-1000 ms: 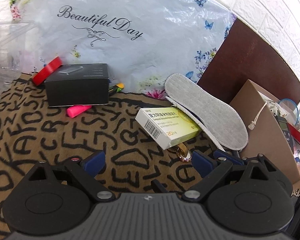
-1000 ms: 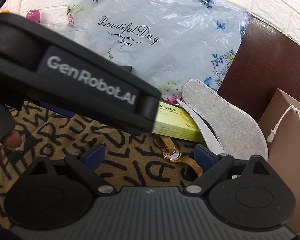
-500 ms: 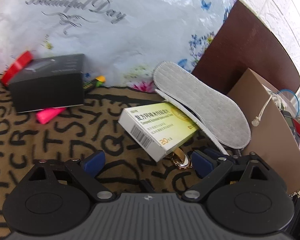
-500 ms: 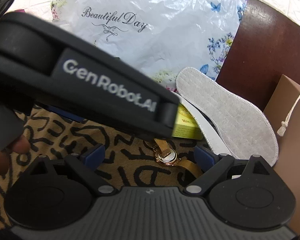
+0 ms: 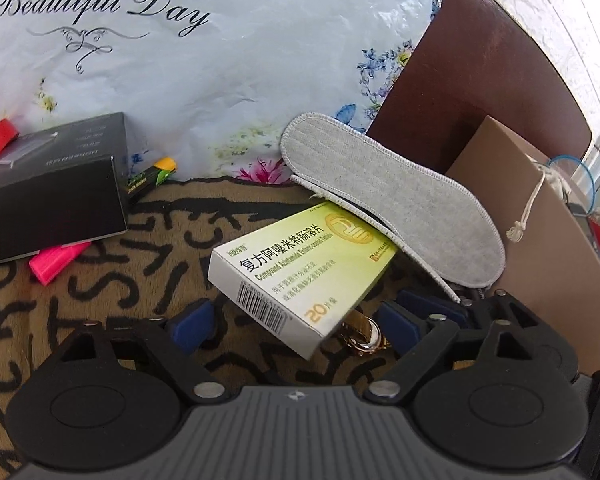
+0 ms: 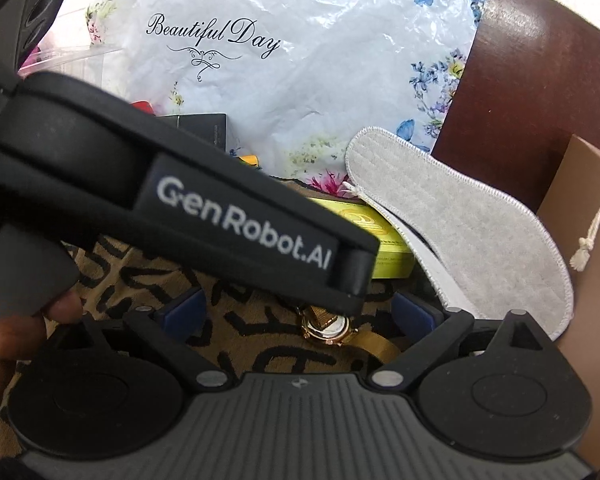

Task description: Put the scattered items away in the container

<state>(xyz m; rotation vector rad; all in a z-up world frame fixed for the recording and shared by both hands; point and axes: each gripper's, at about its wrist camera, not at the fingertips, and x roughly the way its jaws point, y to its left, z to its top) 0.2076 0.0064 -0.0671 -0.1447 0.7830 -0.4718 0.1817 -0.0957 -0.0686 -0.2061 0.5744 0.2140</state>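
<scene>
**Both grippers closing in on the med box**

Step, by my read: approach, nothing gripped yet. Left gripper (image 5: 296,316) fingers wide, straddling near corner of med box (image 5: 300,268). Right gripper (image 6: 298,314) also spread wide, over gold watch (image 6: 332,328) just in front of box. Insole (image 5: 392,204) lies on box's far end; brown container (image 5: 540,240) just beyond insole.

Next: close on box, slide free w/o dragging insole.

Writing: "Compound Azintamide…", "20"; bag (image 5: 220,60) behind box: "Beautiful Day"; "GenRobot.AI" on left gripper.
</scene>
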